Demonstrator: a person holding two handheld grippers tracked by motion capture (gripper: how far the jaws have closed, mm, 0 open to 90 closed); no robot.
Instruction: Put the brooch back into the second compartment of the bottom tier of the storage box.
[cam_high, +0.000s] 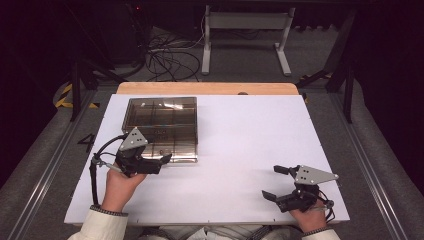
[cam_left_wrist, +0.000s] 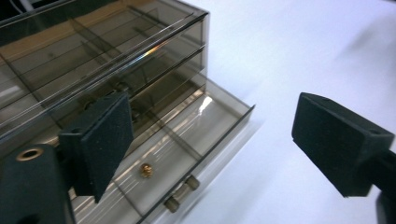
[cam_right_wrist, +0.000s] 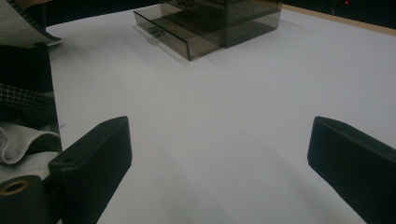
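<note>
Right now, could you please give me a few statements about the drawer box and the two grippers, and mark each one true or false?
1. The bottom drawer of the smoky clear drawer box is pulled out. True.
2. The left gripper is shut on the drawer's knob. False: it is open beside the drawer.
3. The right gripper is open over the bare white table. True.
4. The open drawer holds nothing. False: a small brass-coloured object lies inside it.
</note>
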